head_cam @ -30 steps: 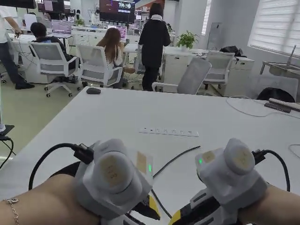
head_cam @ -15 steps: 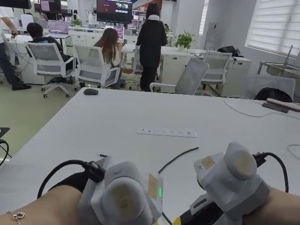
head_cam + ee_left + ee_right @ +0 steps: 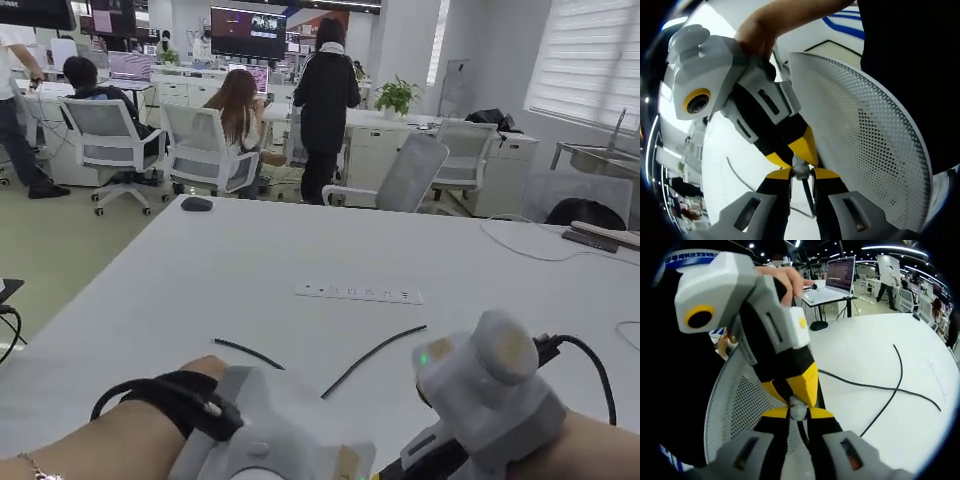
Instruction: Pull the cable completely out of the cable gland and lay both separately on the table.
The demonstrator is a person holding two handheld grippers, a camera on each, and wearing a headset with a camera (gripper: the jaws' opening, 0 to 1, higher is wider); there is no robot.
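Cable gland point(image 3: 801, 166), small and grey, is pinched between my left gripper point(image 3: 803, 174) and right gripper point(image 3: 798, 413), both clamped on it, tip to tip.

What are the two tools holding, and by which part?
The left tool and right tool both pinch the small grey cable gland at their tips, from opposite ends; a thin black cable trails from it.

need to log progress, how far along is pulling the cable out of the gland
Done: nothing separated yet. In hand: left claw and right claw meet tip to tip at the small grey cable gland, a black cable running out of it. Left: pull the cable fully free, then lay gland and cable apart on the white table.
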